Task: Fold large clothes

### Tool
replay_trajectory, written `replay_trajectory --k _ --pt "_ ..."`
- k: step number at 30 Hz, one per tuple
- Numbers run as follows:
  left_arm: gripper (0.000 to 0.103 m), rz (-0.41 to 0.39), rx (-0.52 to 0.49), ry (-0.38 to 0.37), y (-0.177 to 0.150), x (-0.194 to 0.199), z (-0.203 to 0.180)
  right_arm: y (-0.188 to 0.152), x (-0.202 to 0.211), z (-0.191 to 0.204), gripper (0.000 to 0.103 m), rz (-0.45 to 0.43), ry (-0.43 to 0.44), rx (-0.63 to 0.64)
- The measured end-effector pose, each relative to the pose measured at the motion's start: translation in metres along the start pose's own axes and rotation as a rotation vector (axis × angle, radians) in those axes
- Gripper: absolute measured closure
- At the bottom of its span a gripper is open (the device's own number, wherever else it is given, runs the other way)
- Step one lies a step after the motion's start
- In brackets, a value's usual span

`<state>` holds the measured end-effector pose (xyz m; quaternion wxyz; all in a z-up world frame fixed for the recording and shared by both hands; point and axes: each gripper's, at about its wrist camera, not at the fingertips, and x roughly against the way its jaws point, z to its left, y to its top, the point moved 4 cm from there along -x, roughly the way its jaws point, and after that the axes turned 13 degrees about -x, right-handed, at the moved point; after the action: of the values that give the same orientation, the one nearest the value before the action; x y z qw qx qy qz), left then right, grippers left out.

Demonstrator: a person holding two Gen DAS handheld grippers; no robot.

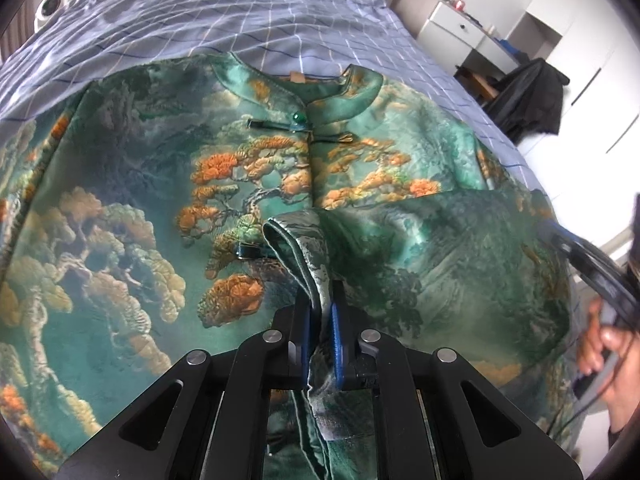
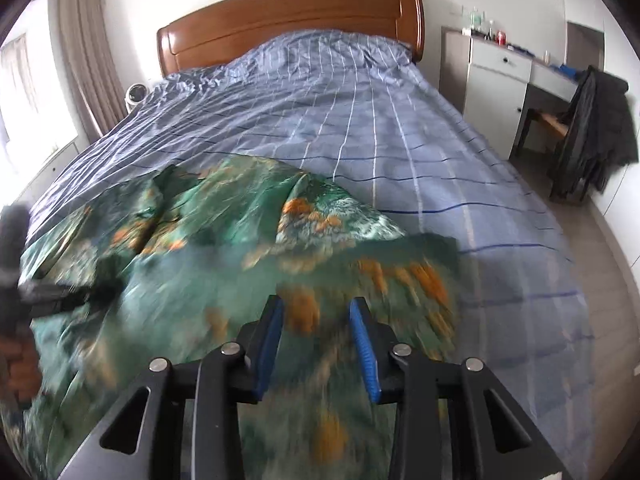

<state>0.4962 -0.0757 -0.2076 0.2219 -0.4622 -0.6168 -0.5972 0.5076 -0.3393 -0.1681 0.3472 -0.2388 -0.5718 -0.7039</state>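
A large green jacket (image 1: 132, 200) printed with orange pine trees lies front up on the bed, collar (image 1: 304, 84) toward the headboard. My left gripper (image 1: 322, 300) is shut on the cuff of its sleeve (image 1: 304, 240), which is drawn across the chest. The rest of that sleeve (image 1: 432, 240) lies folded over the jacket's right side. In the right wrist view the jacket (image 2: 224, 232) is blurred by motion. My right gripper (image 2: 316, 320) is open and empty just above the jacket's near right part. The other gripper shows at the right edge of the left wrist view (image 1: 592, 272), held by a hand.
The bed has a blue checked cover (image 2: 360, 120) and a wooden headboard (image 2: 288, 20). A white cabinet (image 2: 492, 88) and a chair draped with a black coat (image 2: 592, 128) stand to the right. The floor (image 2: 616, 280) runs along the bed's right edge. A small fan (image 2: 136, 96) sits left.
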Motion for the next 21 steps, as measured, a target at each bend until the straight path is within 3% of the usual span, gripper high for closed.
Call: replay_trajectory --k 4,6,11,17,21 --pt "0.094 -0.020 -0.004 -0.001 -0.003 -0.004 0.001 -0.005 -0.054 -0.010 0.069 0.123 0.006 -0.071" --pt "0.094 -0.027 -0.007 0.000 -0.004 -0.005 0.000 -0.008 -0.060 -0.012 0.070 0.132 0.010 -0.081" --pt "0.093 -0.038 -0.018 0.010 -0.006 -0.005 0.000 -0.017 -0.040 -0.013 0.070 0.141 0.017 -0.066" --pt "0.091 -0.046 -0.034 0.032 -0.009 -0.005 -0.003 -0.061 0.016 -0.014 0.070 0.147 0.044 -0.027" --pt "0.091 -0.049 -0.057 0.062 -0.011 -0.005 -0.008 -0.085 0.031 -0.014 0.070 0.204 0.047 -0.017"
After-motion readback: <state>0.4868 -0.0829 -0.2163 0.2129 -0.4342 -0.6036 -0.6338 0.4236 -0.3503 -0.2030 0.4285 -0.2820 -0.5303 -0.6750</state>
